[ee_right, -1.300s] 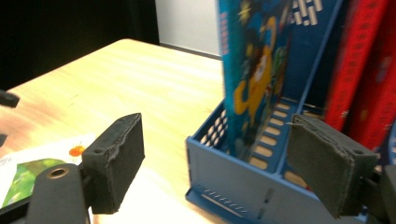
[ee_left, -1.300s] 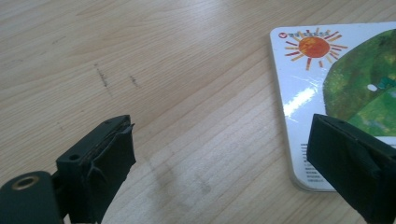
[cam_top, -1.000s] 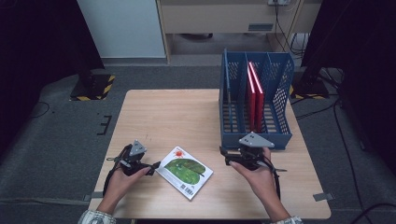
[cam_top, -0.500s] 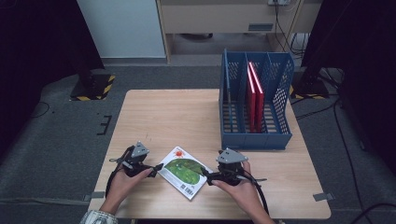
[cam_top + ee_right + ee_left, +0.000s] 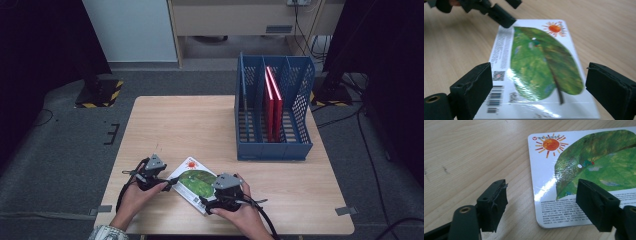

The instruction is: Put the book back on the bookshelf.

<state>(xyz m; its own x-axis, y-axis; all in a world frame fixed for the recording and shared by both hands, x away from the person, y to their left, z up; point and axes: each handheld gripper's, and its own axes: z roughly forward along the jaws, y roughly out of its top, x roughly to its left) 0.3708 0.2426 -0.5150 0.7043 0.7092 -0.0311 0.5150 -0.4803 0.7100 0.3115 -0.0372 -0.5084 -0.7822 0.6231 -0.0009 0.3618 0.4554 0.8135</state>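
Observation:
A picture book (image 5: 195, 182) with a green leaf and an orange sun on its cover lies flat near the table's front edge. My left gripper (image 5: 172, 183) is at the book's left corner. In the left gripper view its jaws (image 5: 544, 202) straddle the corner of the book (image 5: 584, 170); they have just been closing, and no pad visibly presses on the book. My right gripper (image 5: 207, 202) is at the book's near end. Its jaws (image 5: 541, 90) have been opening and stand wide on either side of the book (image 5: 539, 65), apart from it.
A blue file rack (image 5: 272, 112) stands at the table's right back with two red books (image 5: 272, 100) upright in it. The wooden table (image 5: 200, 125) has bare room behind the book. The left gripper (image 5: 499, 15) shows at the book's far corner in the right gripper view.
My right hand has moved left and down from beside the rack to the book's near end. The left hand has stayed at the book's left corner, its jaws narrower.

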